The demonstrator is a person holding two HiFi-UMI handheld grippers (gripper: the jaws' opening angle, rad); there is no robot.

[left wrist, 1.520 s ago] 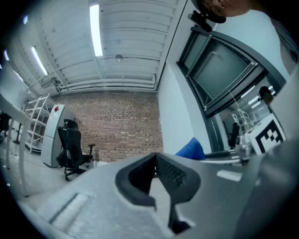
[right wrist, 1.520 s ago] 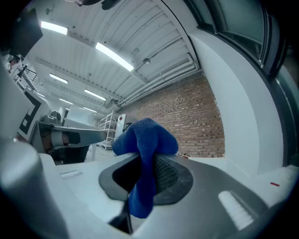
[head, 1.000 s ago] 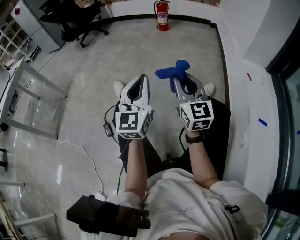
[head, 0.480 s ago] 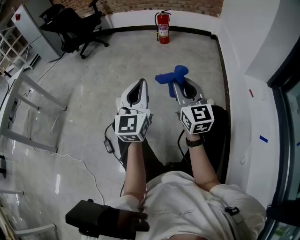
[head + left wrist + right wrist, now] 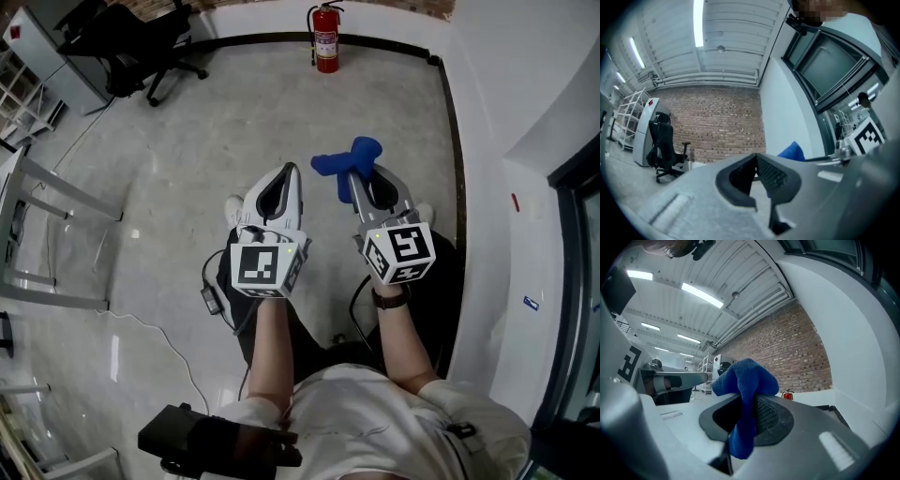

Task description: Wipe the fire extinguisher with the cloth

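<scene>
A red fire extinguisher (image 5: 324,37) stands upright on the floor against the far white wall; in the right gripper view the extinguisher (image 5: 788,394) is small and distant. My right gripper (image 5: 361,178) is shut on a blue cloth (image 5: 348,161), which bunches out beyond its tip; the cloth (image 5: 743,394) hangs between the jaws in the right gripper view. My left gripper (image 5: 286,176) is held beside it at the left, jaws closed together with nothing in them. Both grippers are well short of the extinguisher.
A black office chair (image 5: 131,37) stands at the far left. Metal table legs (image 5: 47,187) run along the left edge. A white wall (image 5: 497,112) and dark baseboard (image 5: 450,122) border the right side. A cable (image 5: 159,328) trails over the grey floor.
The view has shifted a little; both grippers sit slightly lower in the picture, still side by side, with the cloth held the same way.
</scene>
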